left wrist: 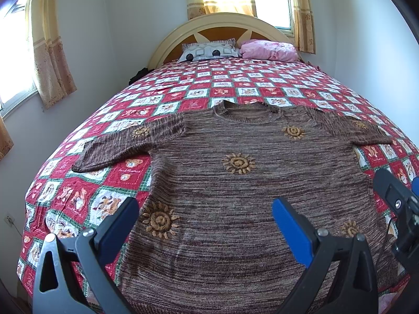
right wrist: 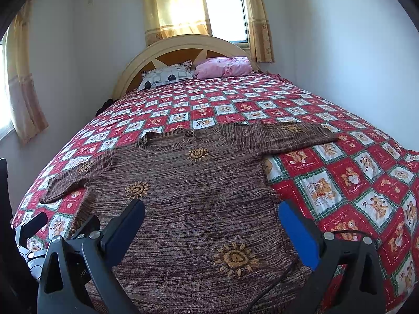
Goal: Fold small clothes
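Brown knit sweater (left wrist: 235, 183) flat, sleeves out

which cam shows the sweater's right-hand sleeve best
The right wrist view: the sleeve lies fully spread on the quilt, cuff and sun motif clear. In the left wrist view the same sleeve sits squeezed against the fisheye edge, foreshortened, above the right gripper.

- Left hand-held gripper (left wrist: 204, 225): dark grey triangular arms with cut-outs, silver screws at the pivots, blue finger pads (left wrist: 290, 233).
- Right hand-held gripper (right wrist: 212, 227): the same build, with a black cable at 5 o'clock.
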A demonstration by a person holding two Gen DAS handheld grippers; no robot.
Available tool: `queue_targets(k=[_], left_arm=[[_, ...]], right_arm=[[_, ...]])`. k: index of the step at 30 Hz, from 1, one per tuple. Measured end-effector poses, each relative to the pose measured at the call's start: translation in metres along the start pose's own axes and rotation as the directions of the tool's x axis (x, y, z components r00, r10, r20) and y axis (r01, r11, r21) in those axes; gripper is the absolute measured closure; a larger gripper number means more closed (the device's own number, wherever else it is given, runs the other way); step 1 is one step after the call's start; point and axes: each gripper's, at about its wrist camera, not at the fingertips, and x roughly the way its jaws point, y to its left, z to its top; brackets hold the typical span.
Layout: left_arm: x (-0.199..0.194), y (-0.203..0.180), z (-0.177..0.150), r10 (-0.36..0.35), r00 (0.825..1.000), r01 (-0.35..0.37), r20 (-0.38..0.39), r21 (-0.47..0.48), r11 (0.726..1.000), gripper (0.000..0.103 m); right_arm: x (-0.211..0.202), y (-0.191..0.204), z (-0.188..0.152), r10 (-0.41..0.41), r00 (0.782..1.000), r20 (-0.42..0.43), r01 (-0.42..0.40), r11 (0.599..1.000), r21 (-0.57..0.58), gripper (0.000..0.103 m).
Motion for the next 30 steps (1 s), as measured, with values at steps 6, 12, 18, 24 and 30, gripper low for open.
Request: queue_targets(k=[6, 12, 18, 24, 30], left_arm=[[0.0, -0.001, -0.001, 0.0, 1.0, 0.0, 0.0, 0.001, 1.0, 0.0], [0.0, -0.001, -0.001, 0.001, 1.0, -0.001, -0.001, 0.0, 1.0, 0.0], [0.006, -0.004, -0.006, 0.001, 1.0, -0.001, -0.011, 0.001, 1.0, 0.0], [0.017, -0.003, -0.006, -0.006, 0.999, 0.006, -0.036, -0.002, 1.0, 0.0], [0.04, -0.01, -0.01, -0.014, 0.998, 0.017, -0.061, 0.055, 0.998, 0.0]], right_arm=[[0.001, 0.001, 0.0, 0.001, 1.0, 0.0, -0.001, 1.0, 0.0, 0.001], [0.001, 0.0, -0.001, 0.007, 1.0, -0.002, -0.007, 1.0, 0.002, 0.001], [0.004, 0.001, -0.002, 0.014, 1.0, -0.011, -0.014, 1.0, -0.002, 0.001], [0.017, -0.004, -0.005, 0.034, 0.999, -0.035, -0.034, 0.999, 0.007, 0.001], [0.049, -0.02, -0.005, -0.048, 0.994, -0.094, 0.044, 0.998, -0.042, 0.001]])
